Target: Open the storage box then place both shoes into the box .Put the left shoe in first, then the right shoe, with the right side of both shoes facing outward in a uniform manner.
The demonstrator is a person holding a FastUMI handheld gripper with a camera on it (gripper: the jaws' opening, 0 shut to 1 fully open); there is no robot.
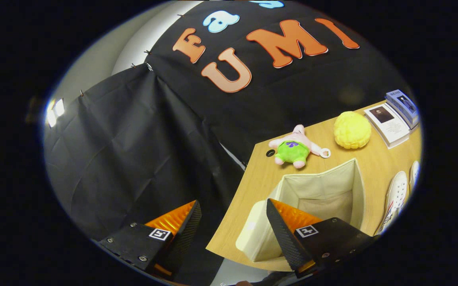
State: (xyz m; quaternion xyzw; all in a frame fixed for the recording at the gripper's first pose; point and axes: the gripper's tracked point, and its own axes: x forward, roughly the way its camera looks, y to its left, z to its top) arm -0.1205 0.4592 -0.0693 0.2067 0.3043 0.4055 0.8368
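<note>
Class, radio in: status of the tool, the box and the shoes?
Tool open, holding nothing. Storage box open, looks empty, just ahead of the fingers. Shoes on the table beside the box. Nothing blocking.

My one camera rides on the tongs (233, 214) and looks forward along the two fingers, which stand apart with nothing between them at the bottom of the frame. I am looking from above and off the desk's (249, 190) near left corner, with the view tilted so the desk climbs toward the right side of the frame. The open storage box (324, 190) sits close, just beyond the right finger at lower right. The left half of the frame takes in the booth's black cloth wall (133, 151).
</note>
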